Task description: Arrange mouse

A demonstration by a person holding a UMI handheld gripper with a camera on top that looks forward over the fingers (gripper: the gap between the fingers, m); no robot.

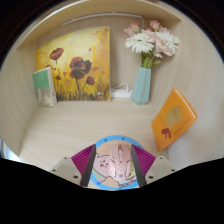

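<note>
Between the two fingers of the gripper (111, 165) sat a small rounded thing, pink and white with a blue rim and a cartoon print on it, which I took for the mouse (112, 167) (its shape suited one, though no buttons or cable showed). The magenta pads (82, 161) lay close against both its sides, so the jaws seemed closed on it, carrying it above the pale wooden desk (90, 125). Beyond the fingers, well apart from them, a painting of poppies (72, 65) leaned on the back wall, with a small greenish book (44, 86) beside it, a light blue vase (142, 85) of pink and white flowers (152, 40), and an orange booklet (174, 118) propped at an angle to the right. By my judgement the carrying step was in hand; the next move called for lowering the mouse onto the bare desk ahead, flat and clear of the vase and booklet, before loosening the fingers.
</note>
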